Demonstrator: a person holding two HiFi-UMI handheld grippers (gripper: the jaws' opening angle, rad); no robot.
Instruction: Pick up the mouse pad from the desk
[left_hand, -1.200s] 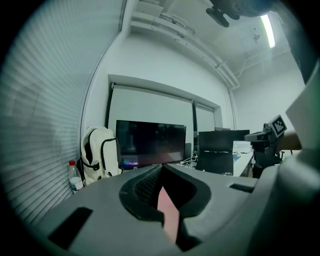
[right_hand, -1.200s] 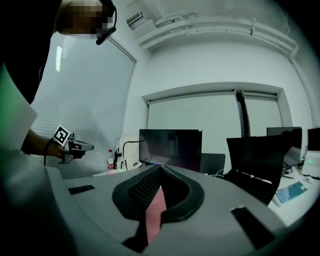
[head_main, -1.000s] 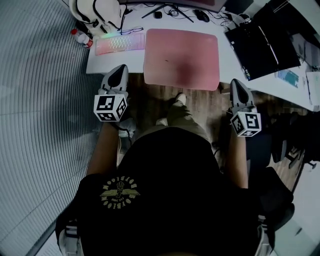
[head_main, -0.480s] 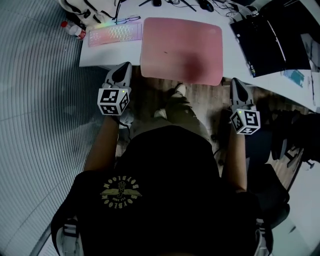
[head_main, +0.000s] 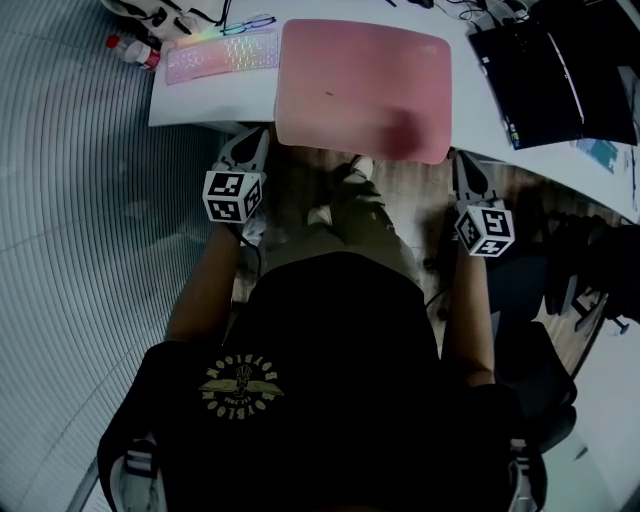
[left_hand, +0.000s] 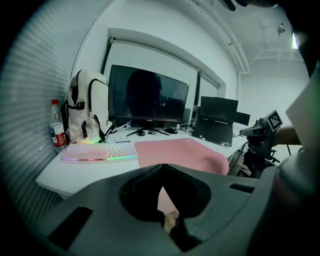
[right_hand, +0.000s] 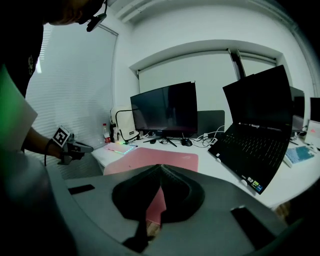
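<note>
A large pink mouse pad (head_main: 365, 85) lies on the white desk (head_main: 190, 105), its near edge hanging over the desk's front. My left gripper (head_main: 259, 138) sits just below the desk's front edge, by the pad's near left corner, shut and holding nothing. By the near right corner is my right gripper (head_main: 462, 162), also shut and holding nothing. In the left gripper view the mouse pad (left_hand: 180, 152) lies ahead of the closed left gripper (left_hand: 161, 167). In the right gripper view the mouse pad (right_hand: 152, 156) stretches beyond the closed right gripper (right_hand: 160, 167).
A backlit keyboard (head_main: 210, 55) lies left of the pad, with a bottle (head_main: 132, 50) and a white backpack (left_hand: 89, 115) beyond. A monitor (left_hand: 147, 102) stands at the back. An open black laptop (head_main: 555, 75) sits right of the pad. The person's legs and wooden floor are below.
Both grippers have sunk and come closer to the desk's front edge, at the pad's near corners. Their jaws stayed shut. The pad has not moved.
</note>
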